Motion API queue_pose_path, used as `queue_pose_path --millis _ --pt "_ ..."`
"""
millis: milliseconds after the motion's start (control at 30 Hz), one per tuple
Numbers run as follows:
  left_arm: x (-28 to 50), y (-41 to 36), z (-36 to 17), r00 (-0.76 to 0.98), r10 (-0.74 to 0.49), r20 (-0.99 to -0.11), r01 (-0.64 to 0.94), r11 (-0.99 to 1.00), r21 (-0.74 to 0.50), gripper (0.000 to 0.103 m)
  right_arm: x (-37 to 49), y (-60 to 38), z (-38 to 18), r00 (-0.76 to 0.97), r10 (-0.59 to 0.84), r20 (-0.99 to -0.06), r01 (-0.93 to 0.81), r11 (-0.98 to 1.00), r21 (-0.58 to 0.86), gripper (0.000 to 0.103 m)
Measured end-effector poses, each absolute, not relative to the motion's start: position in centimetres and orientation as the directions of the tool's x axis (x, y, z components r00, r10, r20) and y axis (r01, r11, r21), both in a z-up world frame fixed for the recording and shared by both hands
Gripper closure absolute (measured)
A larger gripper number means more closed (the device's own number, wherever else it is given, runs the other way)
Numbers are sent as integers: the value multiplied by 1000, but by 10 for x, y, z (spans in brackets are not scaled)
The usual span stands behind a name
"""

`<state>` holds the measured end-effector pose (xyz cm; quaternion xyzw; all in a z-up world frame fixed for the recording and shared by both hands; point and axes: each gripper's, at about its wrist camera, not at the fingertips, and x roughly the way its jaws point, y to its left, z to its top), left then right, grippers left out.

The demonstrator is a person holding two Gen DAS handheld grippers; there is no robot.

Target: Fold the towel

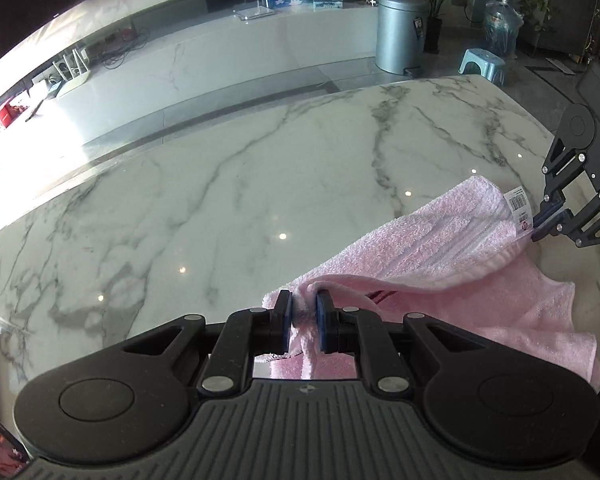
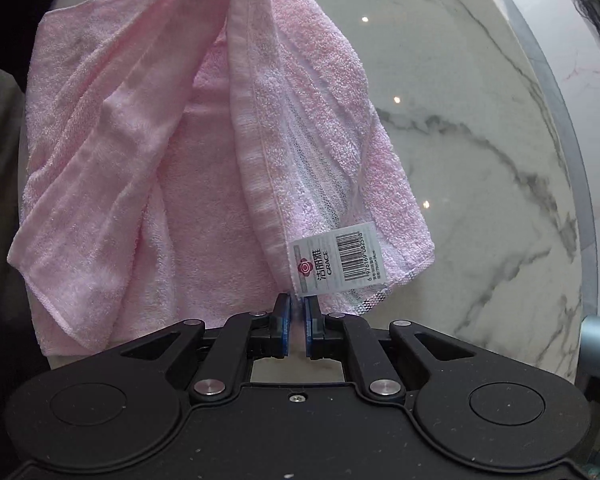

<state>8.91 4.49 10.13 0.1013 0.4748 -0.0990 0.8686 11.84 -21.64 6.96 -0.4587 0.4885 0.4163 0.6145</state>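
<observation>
A pink towel (image 1: 452,248) is stretched between both grippers above the marble table (image 1: 220,200). My left gripper (image 1: 304,314) is shut on one bunched corner of it. My right gripper (image 2: 298,312) is shut on another corner, just below the white barcode label (image 2: 332,258); it also shows at the right edge of the left wrist view (image 1: 540,230). In the right wrist view the towel (image 2: 160,140) hangs in loose folds, with its lower part draped over the near table edge.
The round marble table (image 2: 480,120) ends in a grey rim at the right. Beyond it stand a silver bin (image 1: 400,32), a small blue stool (image 1: 482,64), a water bottle (image 1: 500,28) and a long white counter (image 1: 220,56).
</observation>
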Motion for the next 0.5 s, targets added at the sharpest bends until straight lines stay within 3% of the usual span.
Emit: queue_pose_path --millis 300,500 --pt "100 30 102 505 -44 -862 297 946 126 92 81 -222 97 164 139 -977 -963 238 -127 81" --pt "102 31 103 487 -23 -873 299 943 143 92 47 -214 96 78 244 -967 -964 266 -11 73"
